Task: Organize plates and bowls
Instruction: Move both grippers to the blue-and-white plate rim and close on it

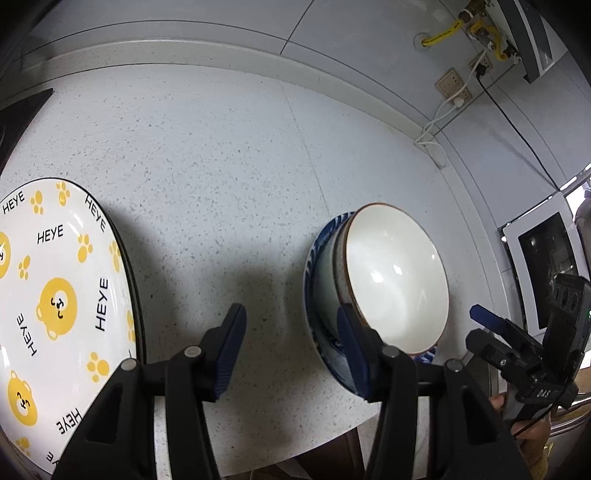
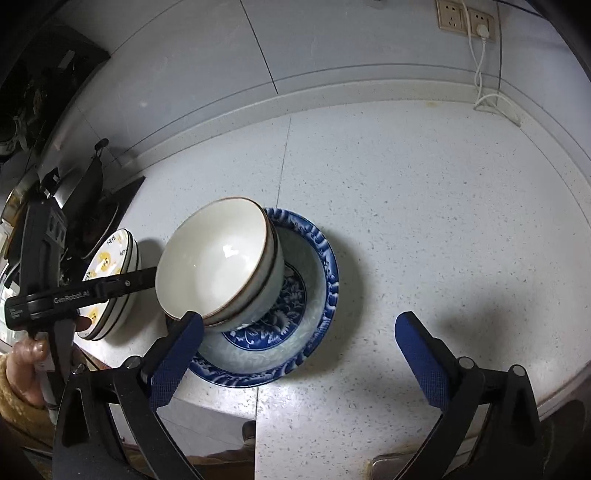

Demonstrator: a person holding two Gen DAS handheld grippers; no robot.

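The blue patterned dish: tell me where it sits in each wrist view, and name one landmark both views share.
Left wrist: the blue patterned dish is right of centre, mostly hidden behind the stacked white bowls.
Right wrist: it lies at centre, under the bowls.
Shared landmark: the wall socket with the white plug.

Speckled countertop (image 2: 424,221) bears blue dish (image 2: 325,273), bear plates (image 1: 55,295).

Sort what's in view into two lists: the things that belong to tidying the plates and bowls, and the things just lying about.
Part of the job:
- nested white ceramic bowls with brown rims
- blue-and-white patterned ceramic dish under them
- stacked white plates with yellow bear print

Just lying about:
- white power cable plugged into beige wall sockets
- black stovetop
- speckled white countertop
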